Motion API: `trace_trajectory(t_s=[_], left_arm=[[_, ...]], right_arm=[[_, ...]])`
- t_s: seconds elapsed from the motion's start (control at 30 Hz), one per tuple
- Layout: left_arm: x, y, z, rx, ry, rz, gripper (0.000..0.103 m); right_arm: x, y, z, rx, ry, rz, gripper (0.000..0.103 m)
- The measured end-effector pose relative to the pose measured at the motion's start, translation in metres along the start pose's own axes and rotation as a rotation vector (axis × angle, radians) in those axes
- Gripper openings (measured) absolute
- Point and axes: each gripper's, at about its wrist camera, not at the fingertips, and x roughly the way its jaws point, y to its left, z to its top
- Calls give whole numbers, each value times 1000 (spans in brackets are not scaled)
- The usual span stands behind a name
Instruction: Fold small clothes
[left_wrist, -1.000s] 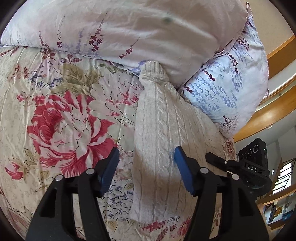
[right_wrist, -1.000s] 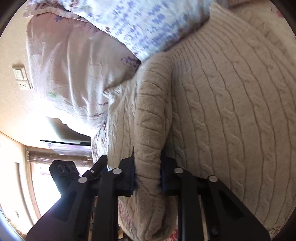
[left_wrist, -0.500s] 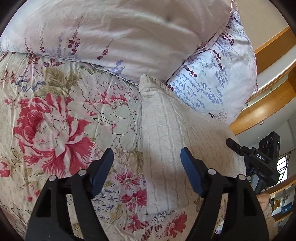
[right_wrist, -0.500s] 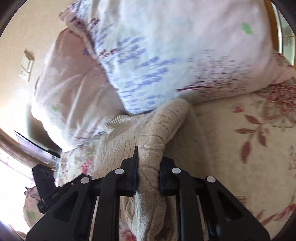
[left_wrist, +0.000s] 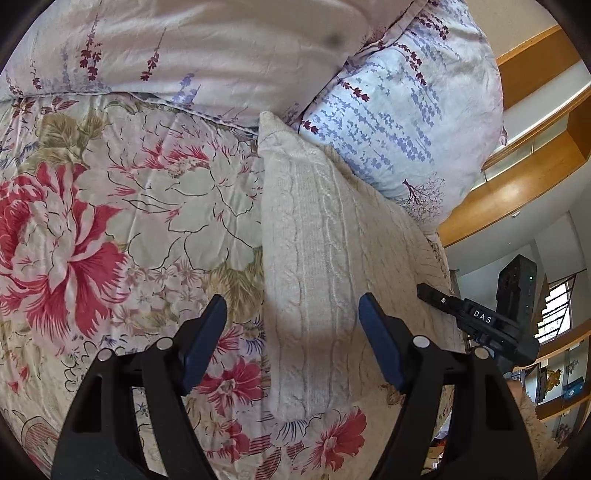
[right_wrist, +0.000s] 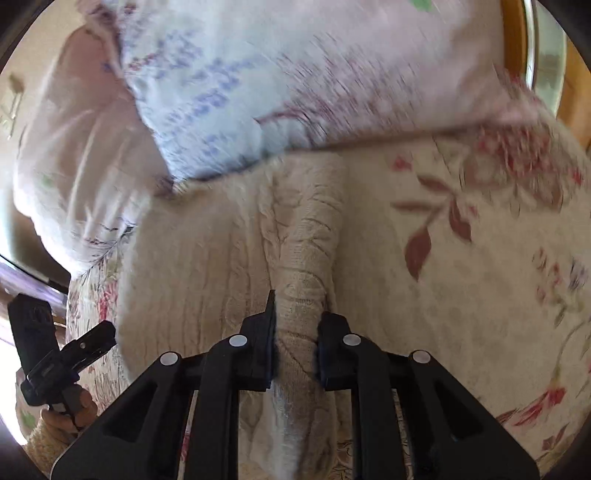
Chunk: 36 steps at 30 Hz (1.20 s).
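A cream cable-knit sweater (left_wrist: 317, 266) lies folded lengthwise on the floral bedspread (left_wrist: 122, 206), its far end against the pillows. My left gripper (left_wrist: 291, 339) is open and empty, its blue pads on either side of the sweater's near part, above it. My right gripper (right_wrist: 295, 339) is shut on a bunched sleeve of the sweater (right_wrist: 306, 258) and holds it over the sweater's body (right_wrist: 199, 266). The right wrist view is blurred by motion. The other gripper shows at the right in the left wrist view (left_wrist: 476, 317).
Two floral pillows (left_wrist: 399, 110) lie at the head of the bed, touching the sweater's far end. A wooden headboard (left_wrist: 517, 192) is at the right. The left gripper and the hand holding it show at the lower left in the right wrist view (right_wrist: 55, 362).
My right gripper has carried the sleeve across the sweater, swinging its view from the knit to the bedspread. The sweater's cuff end has gone from the left view. My left gripper stayed open.
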Motion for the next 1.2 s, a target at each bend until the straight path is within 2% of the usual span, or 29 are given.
trace_trajectory(t_s=[0.1, 0.2, 0.3, 0.4, 0.43, 0.47, 0.5, 0.53, 0.57, 0.63, 0.67, 0.73, 0.8, 0.83, 0.9, 0.93, 0.97, 1.03, 1.13, 1.17, 1.2], left_arm=[[1, 1, 0, -11, -7, -1, 73], [3, 1, 0, -20, -7, -8, 73], [5, -3, -2, -6, 2, -9, 73], [7, -5, -4, 3, 8, -9, 73], [7, -4, -4, -1, 10, -10, 73], [6, -4, -4, -2, 10, -11, 73], [6, -3, -4, -3, 6, -9, 73], [5, -3, -4, -4, 5, -9, 73], [4, -3, -3, -5, 5, -10, 73], [4, -3, -3, -4, 5, -11, 73], [4, -3, -3, -1, 5, -11, 73], [6, -5, -4, 8, 11, -13, 73], [9, -7, -5, 11, 21, -21, 71], [11, -7, -6, 12, 24, -21, 71], [14, -8, -7, 13, 34, -20, 71], [15, -9, -8, 14, 38, -19, 72], [17, -9, -8, 17, 44, -21, 72], [18, -10, -9, 19, 49, -18, 72], [16, -10, -3, 18, 43, -19, 75], [14, -9, 0, 14, 40, -22, 79], [13, -7, 3, 7, 35, -30, 81]], right_arm=[[-8, 5, 4, 2, -49, 34, 17], [-21, 11, 9, -60, -106, 20, 17], [-22, 4, 13, -50, -120, 7, 17], [-8, 4, 9, -80, -79, -54, 19], [3, 5, 7, -74, -42, -62, 21], [4, 2, 6, -55, -39, -55, 24], [1, -1, 7, -37, -45, -50, 31], [-5, -3, 8, -12, -57, -58, 36], [-12, -4, 10, 1, -77, -71, 36], [-37, -1, 8, -15, -180, -86, 36], [-51, 5, 5, -42, -230, -63, 36], [-62, 19, -2, -109, -257, 14, 36], [-60, 35, -13, -198, -210, 58, 36], [-55, 41, -21, -255, -174, 46, 36], [-34, 46, -32, -308, -102, -25, 35], [-21, 42, -37, -307, -59, -87, 35], [-13, 33, -42, -304, -32, -104, 35], [-15, 27, -47, -316, -72, -76, 35], [-21, 30, -37, -302, -48, -61, 36], [-26, 28, -32, -285, -60, -38, 38], [-30, 27, -27, -260, -81, -17, 49]])
